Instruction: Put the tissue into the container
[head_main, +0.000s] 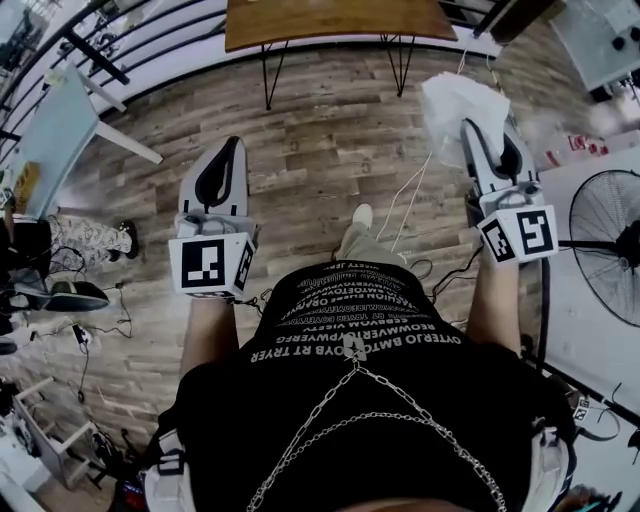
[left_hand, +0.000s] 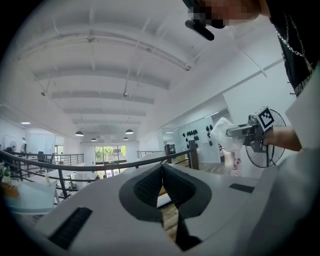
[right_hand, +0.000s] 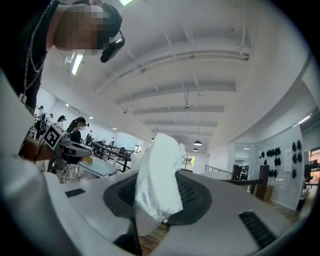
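Note:
A crumpled white tissue (head_main: 452, 103) sticks out of my right gripper (head_main: 472, 128), which is shut on it at the upper right of the head view. In the right gripper view the tissue (right_hand: 159, 170) stands up between the dark pads and hides their tips. My left gripper (head_main: 234, 145) is held out at the left, apart from the right one. Its jaws (left_hand: 161, 168) meet at the tips with nothing between them. From the left gripper view, the tissue (left_hand: 221, 133) shows off to the right in the other gripper. No container shows in any view.
Wooden plank floor (head_main: 320, 160) lies below both grippers. A wooden table on thin metal legs (head_main: 335, 22) stands ahead, a pale blue table (head_main: 55, 130) at the left, a standing fan (head_main: 610, 245) at the right. Cables trail on the floor.

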